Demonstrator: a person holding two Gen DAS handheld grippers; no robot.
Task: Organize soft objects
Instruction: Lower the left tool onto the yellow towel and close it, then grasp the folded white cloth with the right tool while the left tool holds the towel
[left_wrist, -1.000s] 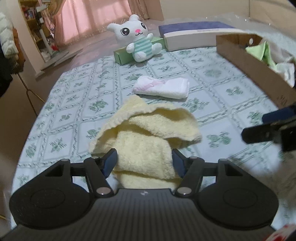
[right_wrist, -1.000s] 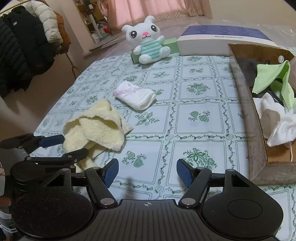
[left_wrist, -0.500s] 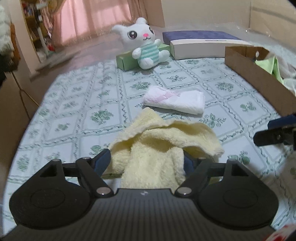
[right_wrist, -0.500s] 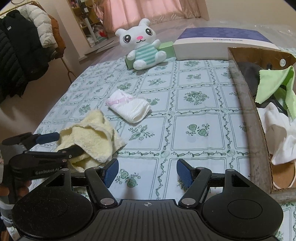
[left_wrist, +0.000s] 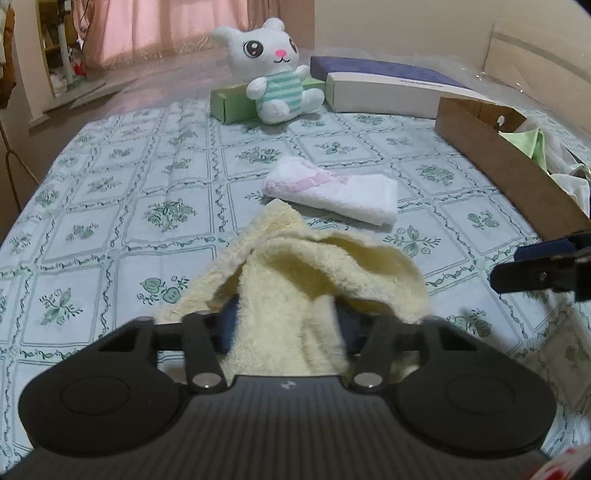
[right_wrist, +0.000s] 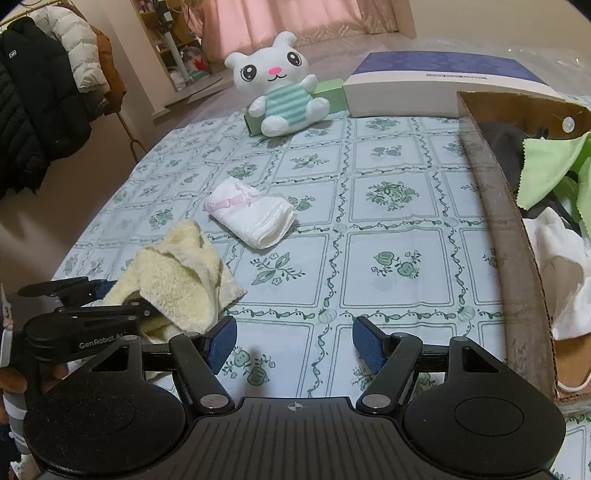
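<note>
Yellow fluffy towel (left_wrist: 295, 295): gripped by left hand-held gripper (left_wrist: 282, 326).
Right hand-held gripper (right_wrist: 294, 343): open, empty.
Next: carry towel right to brown cardboard box (right_wrist: 517, 258).

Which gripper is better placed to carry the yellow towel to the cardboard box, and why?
Left. The left gripper already pinches the yellow towel; the right gripper is open and empty, though nearer the cardboard box.

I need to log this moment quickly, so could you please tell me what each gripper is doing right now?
Left gripper: closed on the yellow towel.
Right gripper: open, holding nothing, above the tablecloth.
</note>
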